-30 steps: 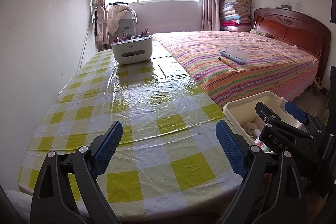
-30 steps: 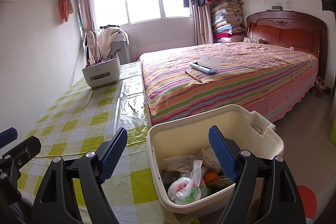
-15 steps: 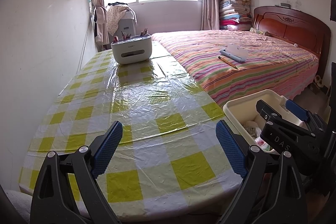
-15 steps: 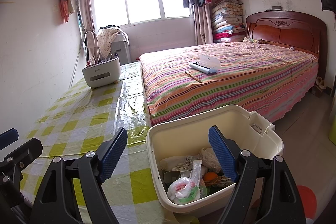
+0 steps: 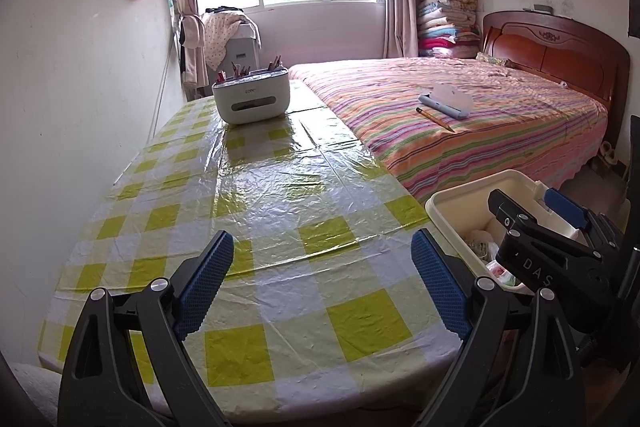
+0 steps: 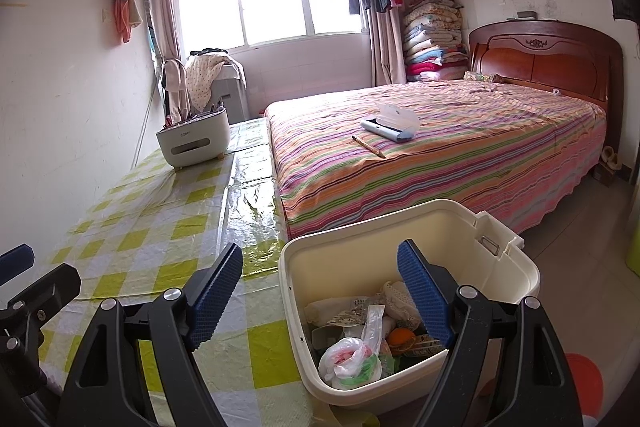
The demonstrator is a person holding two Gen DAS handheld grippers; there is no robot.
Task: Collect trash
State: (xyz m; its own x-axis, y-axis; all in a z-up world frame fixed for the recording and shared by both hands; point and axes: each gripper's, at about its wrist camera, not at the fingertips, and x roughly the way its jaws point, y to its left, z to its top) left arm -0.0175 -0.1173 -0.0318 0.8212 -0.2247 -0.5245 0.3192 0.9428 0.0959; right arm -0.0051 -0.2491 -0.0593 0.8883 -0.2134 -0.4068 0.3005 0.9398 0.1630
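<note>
Nothing has shifted since the earlier frames; both grippers hang where they were. Nearest, the left gripper [image 5: 322, 283] spreads its ribbed blue pads wide over the glossy, wrinkled yellow-checked tablecloth [image 5: 256, 203], empty and touching nothing. The right gripper [image 6: 320, 291] also stands wide apart, empty, one pad above the cloth, the other over the cream plastic bin [image 6: 516, 267], whose trash [image 6: 360, 343] of crumpled bags and wrappers lies inside. Farther off sit a rounded white organizer [image 5: 251, 97] and the striped bed [image 6: 460, 143].
</note>
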